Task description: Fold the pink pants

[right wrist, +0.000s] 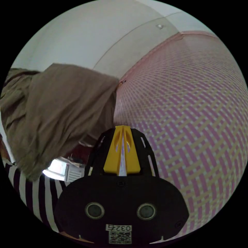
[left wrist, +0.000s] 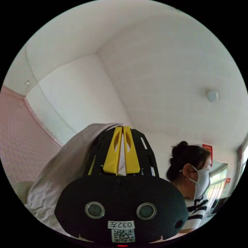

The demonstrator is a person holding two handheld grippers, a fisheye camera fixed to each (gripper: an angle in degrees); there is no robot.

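White ceiling and white upper walls fill the left gripper view, with a pink wall [left wrist: 18, 134] at nine o'clock and a round ceiling lamp [left wrist: 212, 95] at three o'clock.

Left gripper [left wrist: 123, 128]: its yellow jaws stand almost together, a thin pale strip showing in the slit between them. Whether that strip is cloth I cannot tell. From the jaw tips the pants [left wrist: 62, 165] fall away toward eight o'clock, pale pink-grey, draped over the gripper's black frame on that side. At four o'clock is a person [left wrist: 192, 178] in a mask and a striped top, turned toward a window [left wrist: 218, 180] at the edge. A red hanging [left wrist: 208, 149] sits on the wall above the person.

Right gripper [right wrist: 123, 128]: jaws likewise nearly closed, a narrow light gap between them, and nothing plainly pinched. The pants [right wrist: 59, 113] hang at ten o'clock, looking brownish in shadow, bunched and blocking much of that side; their edge comes near the jaws but contact cannot be made out. Behind, from one to four o'clock, runs a wall [right wrist: 186, 116] with a woven pink-and-yellow pattern. At eight o'clock a striped sleeve [right wrist: 28, 188] shows, with a bright window [right wrist: 58, 168] just above it.

Each gripper body carries a white sticker with mirrored characters and a square code below.
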